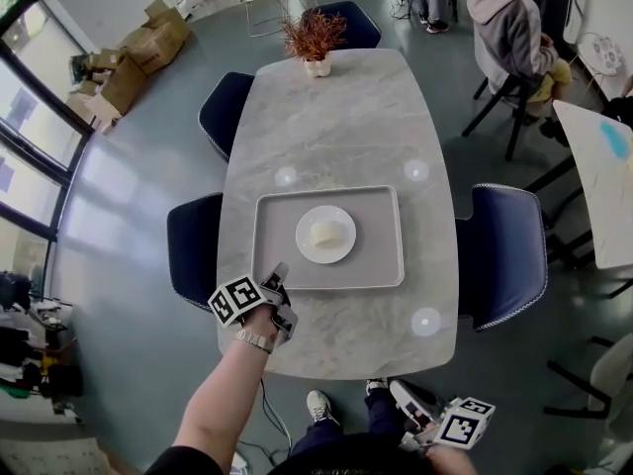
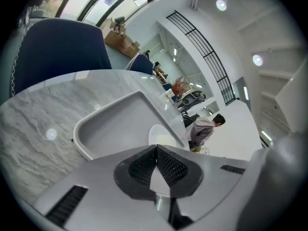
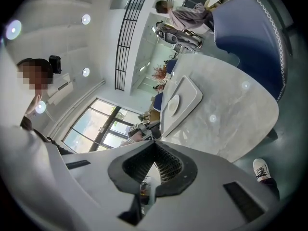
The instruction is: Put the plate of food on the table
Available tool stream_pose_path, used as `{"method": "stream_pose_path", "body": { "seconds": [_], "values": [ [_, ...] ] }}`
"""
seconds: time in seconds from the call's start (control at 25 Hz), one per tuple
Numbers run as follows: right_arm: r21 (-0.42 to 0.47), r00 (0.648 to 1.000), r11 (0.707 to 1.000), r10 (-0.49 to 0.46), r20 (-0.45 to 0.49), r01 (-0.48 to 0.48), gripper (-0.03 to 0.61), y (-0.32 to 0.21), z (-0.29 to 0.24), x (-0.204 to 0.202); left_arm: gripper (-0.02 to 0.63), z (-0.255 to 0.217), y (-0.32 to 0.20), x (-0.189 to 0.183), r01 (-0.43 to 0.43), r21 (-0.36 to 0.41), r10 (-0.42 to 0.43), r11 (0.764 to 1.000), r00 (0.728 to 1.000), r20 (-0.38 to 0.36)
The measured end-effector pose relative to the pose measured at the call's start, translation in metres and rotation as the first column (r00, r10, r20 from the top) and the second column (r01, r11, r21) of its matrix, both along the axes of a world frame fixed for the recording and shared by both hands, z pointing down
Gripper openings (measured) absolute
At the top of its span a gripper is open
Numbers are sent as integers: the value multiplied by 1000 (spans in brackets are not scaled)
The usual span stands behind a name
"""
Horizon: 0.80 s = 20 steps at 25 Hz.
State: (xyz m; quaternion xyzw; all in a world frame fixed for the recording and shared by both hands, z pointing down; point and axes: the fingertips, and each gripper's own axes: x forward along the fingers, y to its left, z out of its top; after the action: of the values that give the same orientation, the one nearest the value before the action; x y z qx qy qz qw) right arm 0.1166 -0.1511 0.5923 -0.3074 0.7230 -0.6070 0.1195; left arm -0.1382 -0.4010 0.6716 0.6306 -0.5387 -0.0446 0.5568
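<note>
A white plate (image 1: 325,234) with a pale lump of food (image 1: 328,233) sits in the middle of a grey tray (image 1: 381,283) on the marble table (image 1: 336,117). My left gripper (image 1: 280,273) hovers at the tray's front left corner, its jaws shut with nothing between them. In the left gripper view the closed tips (image 2: 157,148) point over the tray (image 2: 96,124) toward the plate (image 2: 156,134). My right gripper (image 1: 401,394) hangs low beside my legs, off the table's front edge. It is shut and empty, and its own view looks across the table at the tray (image 3: 190,100) and plate (image 3: 173,102).
A potted plant (image 1: 315,40) stands at the table's far end. Blue chairs flank the table at the right (image 1: 504,255), the left (image 1: 193,250) and the far left (image 1: 226,112). A person (image 1: 509,28) sits at the back right near a white table (image 1: 603,176). Cardboard boxes (image 1: 138,52) lie by the windows.
</note>
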Motion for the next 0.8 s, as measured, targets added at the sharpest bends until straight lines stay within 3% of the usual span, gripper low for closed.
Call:
{"method": "stream_pose_path", "body": {
  "seconds": [0.08, 0.16, 0.24, 0.36, 0.52, 0.8],
  "values": [
    [3, 999, 999, -38, 8, 38, 11, 0, 1, -10, 8, -19, 11, 3, -43, 82, 46, 996, 998, -41],
    [5, 996, 997, -81, 20, 81, 11, 0, -2, -23, 8, -47, 25, 11, -107, 186, 125, 977, 988, -88],
    [14, 992, 993, -122, 32, 121, 11, 0, -7, -38, 8, -73, 51, 21, -209, 264, 240, 941, 967, -90],
    [43, 984, 984, -174, 32, 173, 11, 3, -12, -60, 8, -104, 110, 39, -365, 349, 410, 863, 910, -62],
    [76, 979, 977, -202, 27, 199, 11, 16, -23, -88, 8, -120, 191, 46, -482, 383, 534, 788, 845, -35],
    [139, 979, 969, -203, -24, 204, 11, 65, -43, -139, 8, -138, 309, 25, -532, 420, 615, 735, 784, -85]
  ]
}}
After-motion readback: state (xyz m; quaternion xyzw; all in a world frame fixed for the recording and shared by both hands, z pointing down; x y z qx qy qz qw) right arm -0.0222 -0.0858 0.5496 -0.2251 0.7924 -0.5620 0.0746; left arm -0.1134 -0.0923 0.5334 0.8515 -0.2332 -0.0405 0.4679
